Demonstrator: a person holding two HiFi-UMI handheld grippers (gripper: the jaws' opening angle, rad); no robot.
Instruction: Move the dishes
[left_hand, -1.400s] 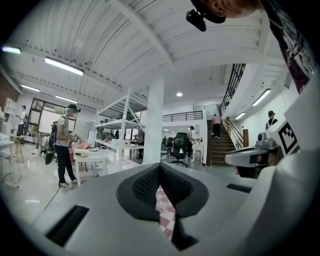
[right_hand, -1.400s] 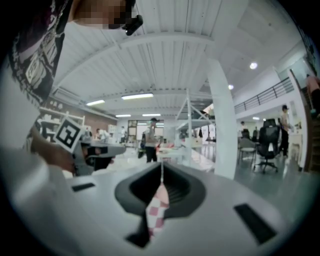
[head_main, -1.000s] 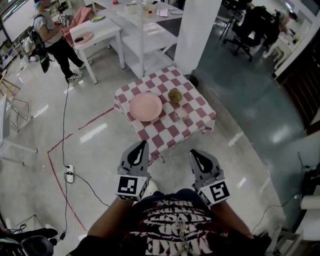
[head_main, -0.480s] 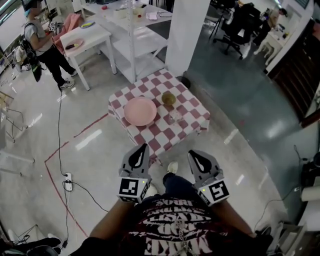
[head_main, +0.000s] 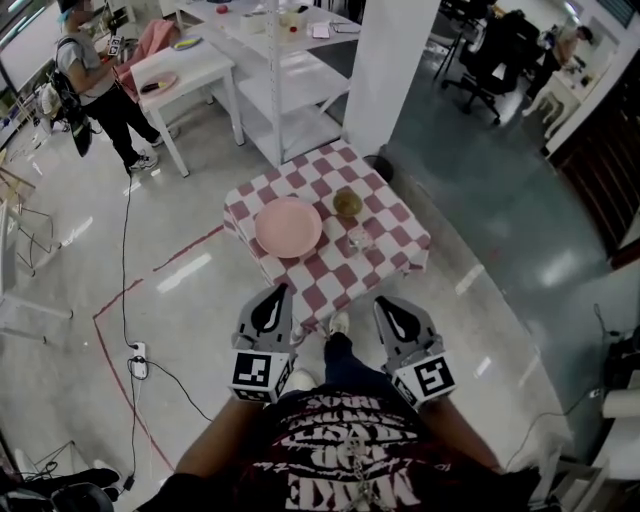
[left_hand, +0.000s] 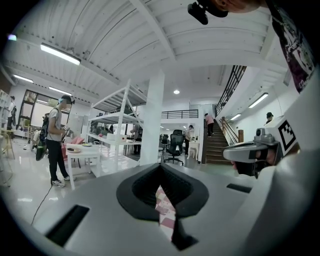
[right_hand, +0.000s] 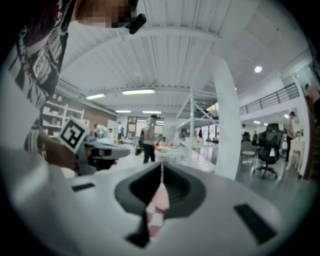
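A small table under a red-and-white checked cloth (head_main: 385, 250) stands on the floor ahead. On it are a pink plate (head_main: 288, 227), an olive bowl (head_main: 348, 203) and a small clear glass (head_main: 359, 238). My left gripper (head_main: 282, 291) and right gripper (head_main: 386, 304) are held side by side in front of the body, just short of the table's near edge. Both are shut with nothing between the jaws. In the left gripper view only a sliver of the checked cloth (left_hand: 165, 205) shows past the jaws. The right gripper view shows the same cloth (right_hand: 154, 220).
A white pillar (head_main: 395, 70) and white shelving (head_main: 290, 85) stand behind the table. At the far left a person (head_main: 90, 75) stands by a white table (head_main: 190, 62). A power strip (head_main: 138, 352) and its cable lie on the floor to the left. An office chair (head_main: 490, 55) is at the back right.
The person holding the grippers has stepped toward the checked table, and a foot now shows between the grippers. Both grippers keep the same shut pose in front of the body.
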